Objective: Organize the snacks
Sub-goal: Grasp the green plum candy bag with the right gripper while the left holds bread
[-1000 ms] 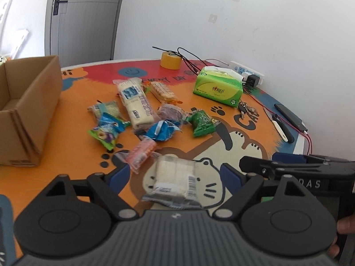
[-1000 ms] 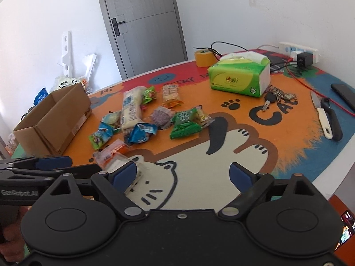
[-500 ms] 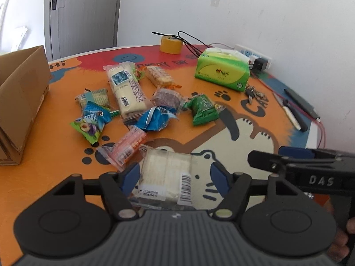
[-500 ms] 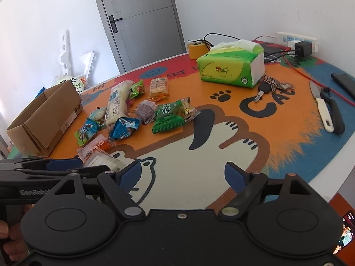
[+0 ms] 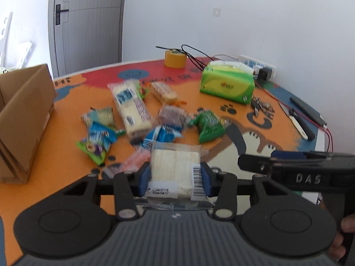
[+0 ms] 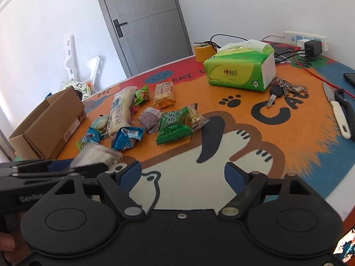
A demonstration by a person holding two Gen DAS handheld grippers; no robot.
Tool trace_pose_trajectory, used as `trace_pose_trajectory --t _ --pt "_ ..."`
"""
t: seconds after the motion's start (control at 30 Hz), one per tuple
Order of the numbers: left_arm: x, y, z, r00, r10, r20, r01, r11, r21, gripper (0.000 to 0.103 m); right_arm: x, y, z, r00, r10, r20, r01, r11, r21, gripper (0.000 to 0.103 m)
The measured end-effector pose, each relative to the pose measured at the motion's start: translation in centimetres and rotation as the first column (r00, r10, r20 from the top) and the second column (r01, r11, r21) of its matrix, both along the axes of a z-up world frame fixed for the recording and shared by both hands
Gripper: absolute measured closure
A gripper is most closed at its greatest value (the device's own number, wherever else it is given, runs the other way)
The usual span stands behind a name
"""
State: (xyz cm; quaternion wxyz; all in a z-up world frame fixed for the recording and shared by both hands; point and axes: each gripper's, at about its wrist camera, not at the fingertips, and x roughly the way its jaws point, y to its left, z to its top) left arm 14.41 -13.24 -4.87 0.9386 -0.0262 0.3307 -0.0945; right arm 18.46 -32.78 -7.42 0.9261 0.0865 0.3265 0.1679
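Left gripper jaws closing on clear cracker packet

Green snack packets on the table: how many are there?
2 clearly green: the dark green foil packet beside the purple snack, and the small light green packet against the long white pack. More may hide under the pile.
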Motion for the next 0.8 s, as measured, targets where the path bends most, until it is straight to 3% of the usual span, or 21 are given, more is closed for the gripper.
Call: trace_pose_trajectory --t 0.2,0.47,0.8 --pt "1.1 0.7 0.8 1.0 0.006 0.012 -0.006 1.0 -0.015 0.057 1.5 0.5 0.1 1.0 -0.008 0.001 0.008 1.0 0.004 0.022" --pt "2.5 1.9 1.9 1.0 0.011 0.023 -0.01 1.0 -0.023 0.057 4.0 1.6 0.3 1.0 -0.004 -0.005 0.004 1.0 0.018 0.031" --pt "4.0 4.7 2.0 0.999 0.052 0.01 -0.052 0.997 -0.05 0.057 6.9 4.3 0.4 1.0 -0.019 0.007 0.019 0.997 -0.079 0.035"
